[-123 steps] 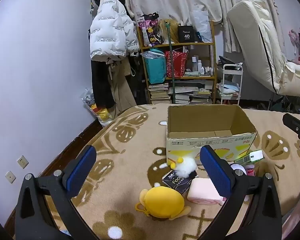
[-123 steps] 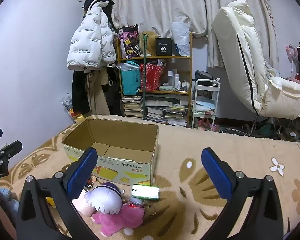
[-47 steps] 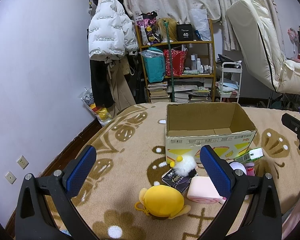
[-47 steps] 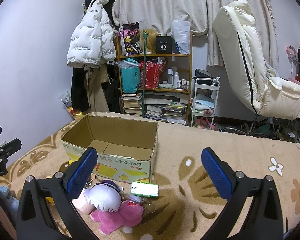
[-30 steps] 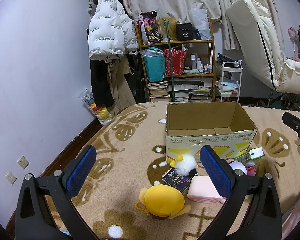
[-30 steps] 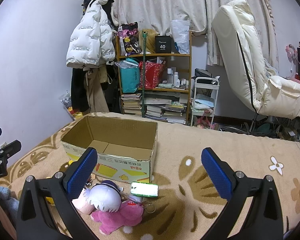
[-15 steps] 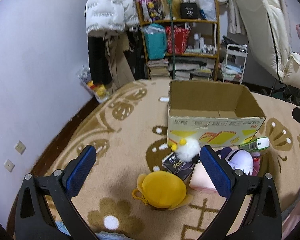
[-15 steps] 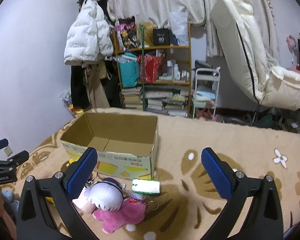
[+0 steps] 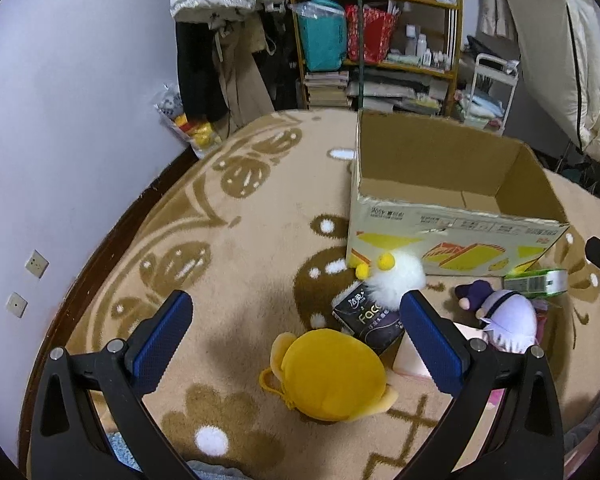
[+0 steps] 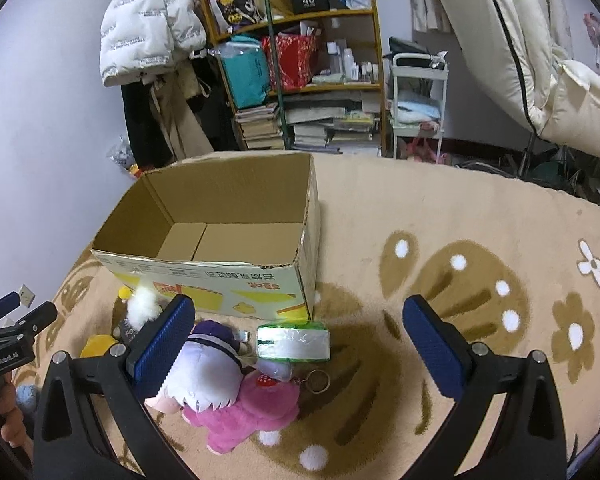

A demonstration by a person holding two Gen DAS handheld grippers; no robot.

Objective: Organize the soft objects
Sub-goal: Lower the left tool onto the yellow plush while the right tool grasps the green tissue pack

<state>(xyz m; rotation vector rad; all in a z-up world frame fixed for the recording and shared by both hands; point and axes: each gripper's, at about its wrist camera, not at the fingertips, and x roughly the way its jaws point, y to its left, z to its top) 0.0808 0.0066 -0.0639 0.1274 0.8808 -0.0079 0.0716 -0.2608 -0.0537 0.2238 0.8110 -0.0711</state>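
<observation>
An open, empty cardboard box (image 9: 452, 184) (image 10: 228, 216) stands on the brown patterned blanket. In front of it lie a yellow plush (image 9: 332, 376), a white fluffy toy (image 9: 396, 276), a black tissue pack (image 9: 366, 316), a pink block (image 9: 410, 358), a doll with pale purple hair and pink dress (image 10: 220, 376) (image 9: 508, 320), and a green tissue pack (image 10: 294, 342). My left gripper (image 9: 296, 344) is open above the yellow plush. My right gripper (image 10: 298, 344) is open above the doll and green pack. Both are empty.
A cluttered shelf (image 10: 300, 60) with books and bags, a white puffer jacket (image 10: 148, 20) and a small white cart (image 10: 418, 92) stand behind the bed. A cream recliner (image 10: 540, 60) is at the right. The wall (image 9: 40, 160) runs along the left edge.
Both grippers have tipped downward and moved closer over the toys. The box and toys now sit higher and larger in both views. Nothing has been taken hold of.
</observation>
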